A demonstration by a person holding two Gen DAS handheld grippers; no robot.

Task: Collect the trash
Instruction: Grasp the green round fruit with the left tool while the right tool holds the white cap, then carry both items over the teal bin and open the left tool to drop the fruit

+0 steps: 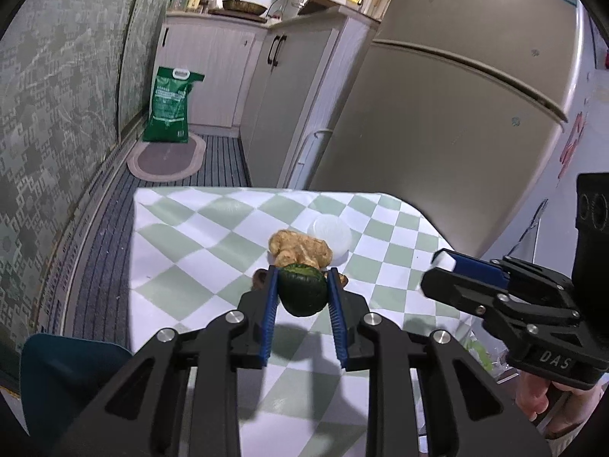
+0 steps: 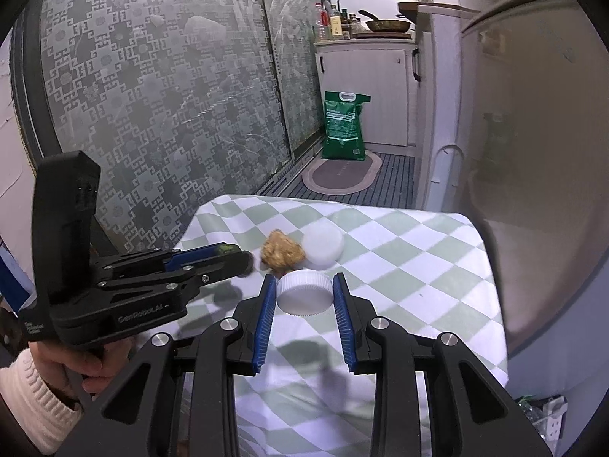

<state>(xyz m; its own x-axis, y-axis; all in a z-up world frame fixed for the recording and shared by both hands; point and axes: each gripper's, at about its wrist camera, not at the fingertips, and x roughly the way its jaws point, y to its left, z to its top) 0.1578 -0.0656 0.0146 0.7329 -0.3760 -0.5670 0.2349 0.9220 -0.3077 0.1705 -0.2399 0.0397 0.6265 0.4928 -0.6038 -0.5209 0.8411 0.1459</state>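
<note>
My left gripper [image 1: 303,272] is shut on a dark green round fruit [image 1: 302,297], held a little above the checked tablecloth [image 1: 198,236]. Just beyond it lie a tan knobbly lump [image 1: 298,247] and a white round lid [image 1: 329,233]. My right gripper [image 2: 304,278] is shut on a white ribbed bottle cap [image 2: 304,295] over the same cloth. In the right wrist view the tan lump [image 2: 281,253] and white lid [image 2: 323,249] sit just past the cap, and the left gripper [image 2: 239,257] reaches in from the left. The right gripper [image 1: 437,270] shows at the right edge of the left wrist view.
A beige fridge [image 1: 437,133] stands close behind the table's right side. Patterned glass doors [image 2: 171,95] run along the left. On the floor beyond are a green sack [image 1: 169,106] and an oval mat [image 1: 167,160]. A blue seat [image 1: 68,373] is near the table's left corner.
</note>
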